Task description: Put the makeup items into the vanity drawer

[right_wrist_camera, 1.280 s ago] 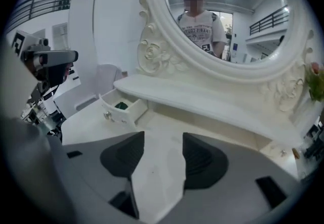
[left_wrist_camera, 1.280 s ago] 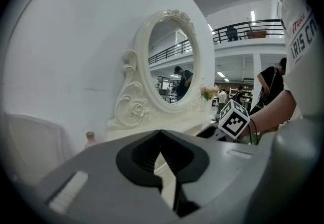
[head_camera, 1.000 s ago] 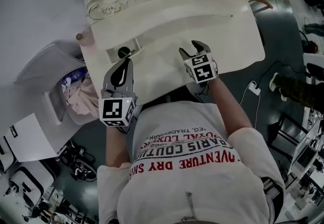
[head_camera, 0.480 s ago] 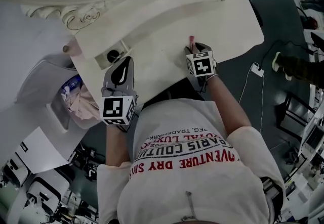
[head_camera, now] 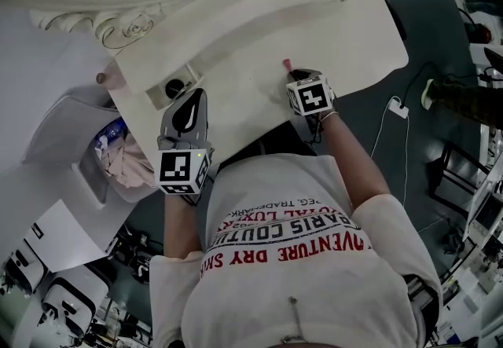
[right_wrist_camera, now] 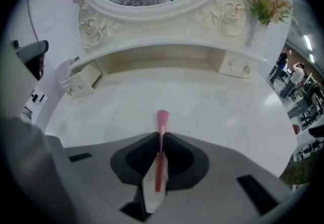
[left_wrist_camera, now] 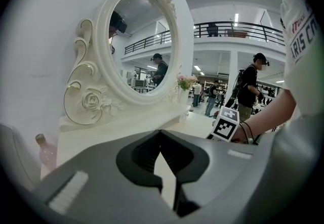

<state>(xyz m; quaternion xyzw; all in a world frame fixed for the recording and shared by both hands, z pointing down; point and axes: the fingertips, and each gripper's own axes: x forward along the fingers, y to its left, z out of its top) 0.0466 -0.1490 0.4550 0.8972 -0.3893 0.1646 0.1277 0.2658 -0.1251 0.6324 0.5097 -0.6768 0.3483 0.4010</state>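
At the counter's (head_camera: 338, 28) left end the small vanity drawer (right_wrist_camera: 83, 80) stands pulled out, with a dark round thing (head_camera: 174, 89) lying inside it. Just nearer the person, the left gripper (head_camera: 194, 95) hovers over the counter's near edge, its jaws pressed together with nothing between them, pointing toward the oval mirror (left_wrist_camera: 142, 41). Further right, the right gripper (right_wrist_camera: 161, 136) tilts steeply down at the middle of the counter. Its jaws have just been closing, and they pinch a slim pink makeup stick (right_wrist_camera: 162, 116) by its shaft. The stick's wider end juts out past the jaw tips toward the white surface, well apart from the drawer — whether it touches the counter I cannot tell. At the far right stands a vase of flowers (right_wrist_camera: 263, 10).
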